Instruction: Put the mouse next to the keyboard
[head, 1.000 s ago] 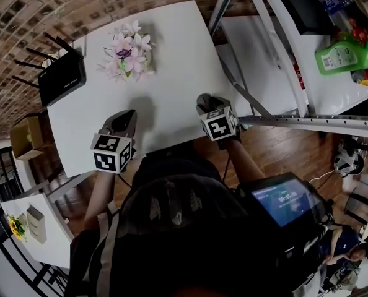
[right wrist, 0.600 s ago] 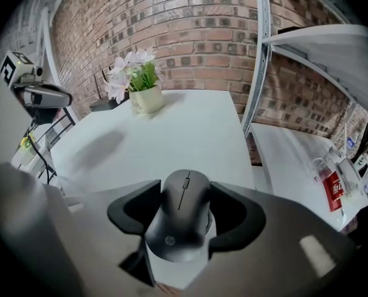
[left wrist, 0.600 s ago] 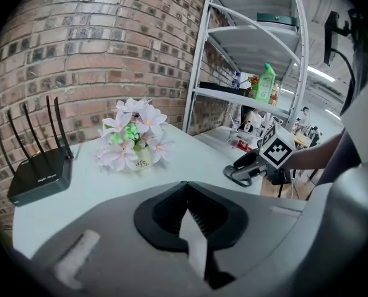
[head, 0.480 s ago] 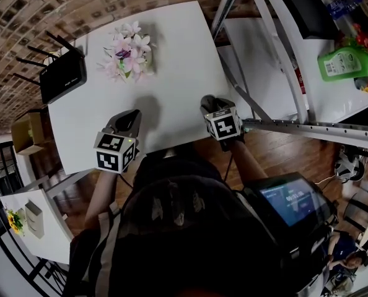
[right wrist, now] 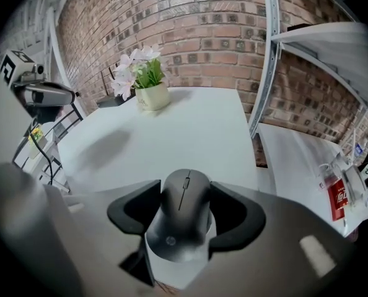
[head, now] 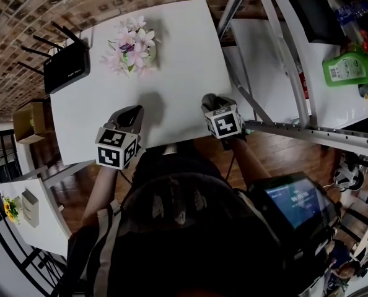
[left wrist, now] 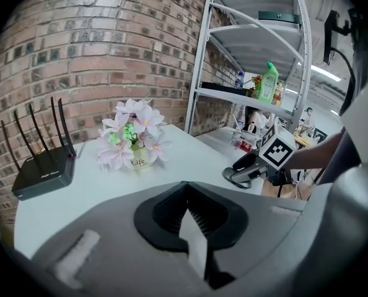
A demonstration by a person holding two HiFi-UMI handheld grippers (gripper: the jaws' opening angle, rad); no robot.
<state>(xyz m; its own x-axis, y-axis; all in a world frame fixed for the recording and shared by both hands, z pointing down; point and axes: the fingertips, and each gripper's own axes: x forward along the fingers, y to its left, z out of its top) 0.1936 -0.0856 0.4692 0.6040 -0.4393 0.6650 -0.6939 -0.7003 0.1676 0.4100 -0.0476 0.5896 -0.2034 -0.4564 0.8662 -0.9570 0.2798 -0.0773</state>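
The right gripper has its jaws closed on a dark grey mouse, one jaw on each flank. The mouse points away from the gripper, with its scroll wheel on top and a small round logo on its near end. It sits at the near edge of the white desk. The left gripper, off to the left, has its jaws drawn together on nothing. Farther ahead and to the right gripper's left stands a pot of pale pink flowers. Left of the pot, a black router with antennas sits by the brick wall. A metal shelf rack rises on the right gripper's right.
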